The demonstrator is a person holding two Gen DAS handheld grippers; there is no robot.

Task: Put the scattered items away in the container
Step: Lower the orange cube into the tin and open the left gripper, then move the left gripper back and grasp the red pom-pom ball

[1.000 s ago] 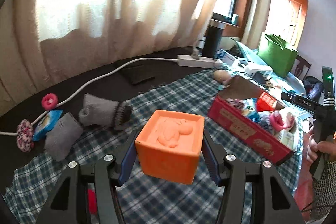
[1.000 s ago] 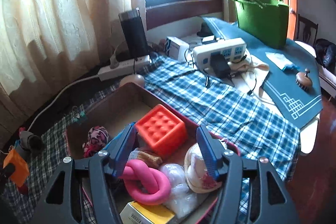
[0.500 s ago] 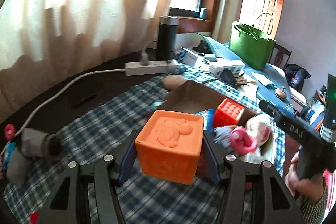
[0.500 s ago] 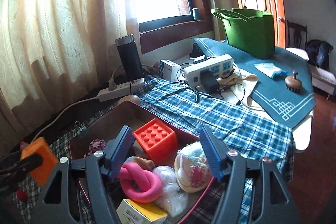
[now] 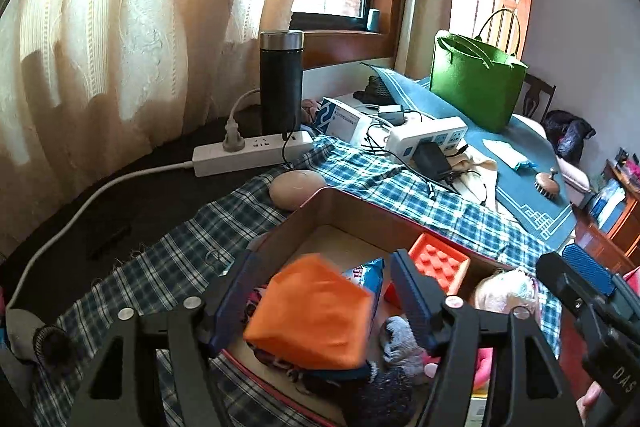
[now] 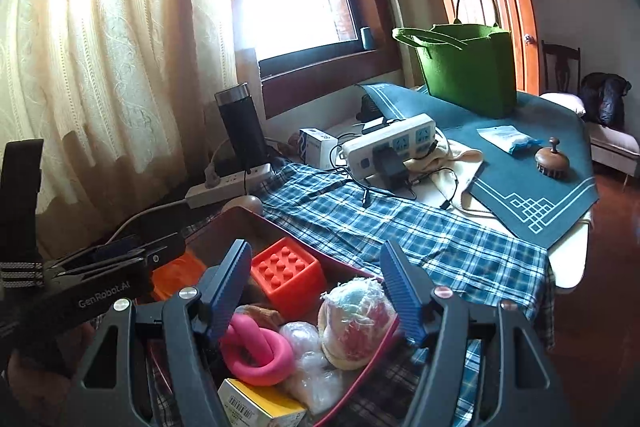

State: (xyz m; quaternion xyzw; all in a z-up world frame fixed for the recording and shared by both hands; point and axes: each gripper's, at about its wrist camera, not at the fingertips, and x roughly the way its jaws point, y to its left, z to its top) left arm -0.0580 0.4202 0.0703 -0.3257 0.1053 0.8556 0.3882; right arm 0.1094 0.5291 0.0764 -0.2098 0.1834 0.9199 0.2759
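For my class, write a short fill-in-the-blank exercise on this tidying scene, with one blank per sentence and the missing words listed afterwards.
1. The orange block between the fingers of the left gripper is above the open ____.
2. The right gripper is ____ and holds nothing.
3. The knotted ring lying in the box is ____ in colour.
4. The tote bag at the far end of the table is ____.

Missing words: box; open; pink; green
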